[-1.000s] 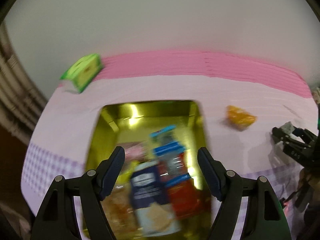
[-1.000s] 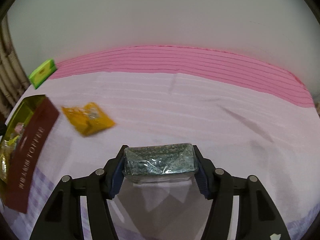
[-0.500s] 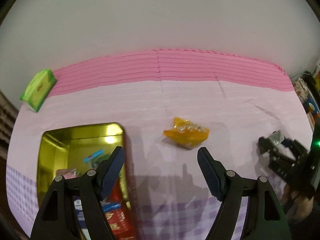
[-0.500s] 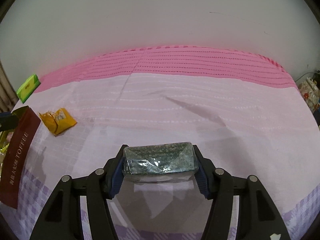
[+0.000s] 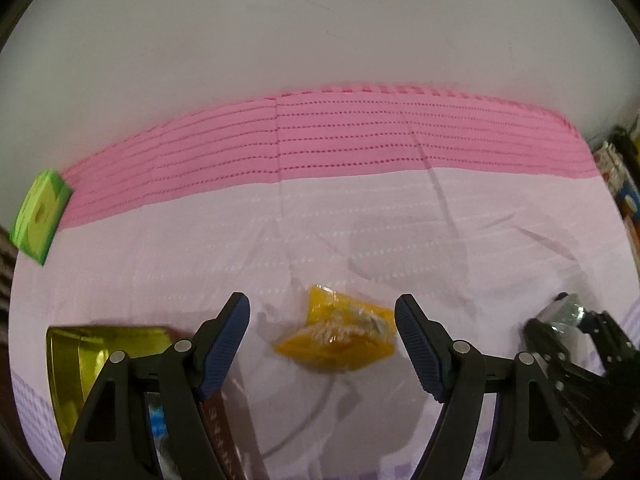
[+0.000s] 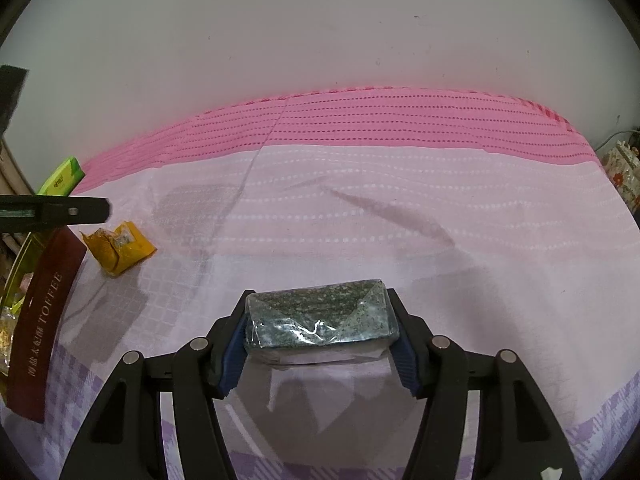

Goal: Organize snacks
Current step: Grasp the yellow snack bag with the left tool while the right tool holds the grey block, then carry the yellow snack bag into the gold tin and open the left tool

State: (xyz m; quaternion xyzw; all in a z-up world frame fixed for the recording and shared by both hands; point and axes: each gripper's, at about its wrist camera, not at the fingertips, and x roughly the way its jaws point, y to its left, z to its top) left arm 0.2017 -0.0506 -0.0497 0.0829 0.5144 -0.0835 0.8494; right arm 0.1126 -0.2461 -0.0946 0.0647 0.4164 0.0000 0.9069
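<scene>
Item: orange snack packet [image 5: 336, 334], crinkled, lying flat on the pale pink tablecloth [image 5: 360, 220], seen in the left wrist view directly ahead of and between the spread fingers of the left gripper [image 5: 322, 336]; jaws wide apart, holding nothing, not touching the packet. Same packet in the right wrist view [image 6: 120, 246], far to the left, just beside the brown box. Item: speckled grey-green wrapped block [image 6: 322, 320], clear film wrapping, clamped crosswise between the blue pads of the right gripper [image 6: 322, 330], held above the cloth with its shadow beneath; also visible at the right edge of the left wrist view [image 5: 566, 314], in the right gripper [image 5: 576, 332] there. Item: gold tin [image 5: 76, 354], open, rectangular, at the lower left of the left wrist view, partly hidden behind the left gripper's finger [image 5: 224, 344]; some wrapped snacks show inside it, contents otherwise unclear. Item: dark brown box [image 6: 42, 320], long, lettered "TOFFEE", lying along the right side of the tin in the right wrist view; whether it leans on the rim cannot be told. Item: green box [image 5: 40, 216], flat on the cloth at the far left, near the deep pink striped band [image 5: 340, 136], well apart from the other snacks; also in the right wrist view [image 6: 62, 178]. Surround: plain light wall [image 6: 320, 32] behind the table; cluttered goods at the far right edge, too small to identify.
</scene>
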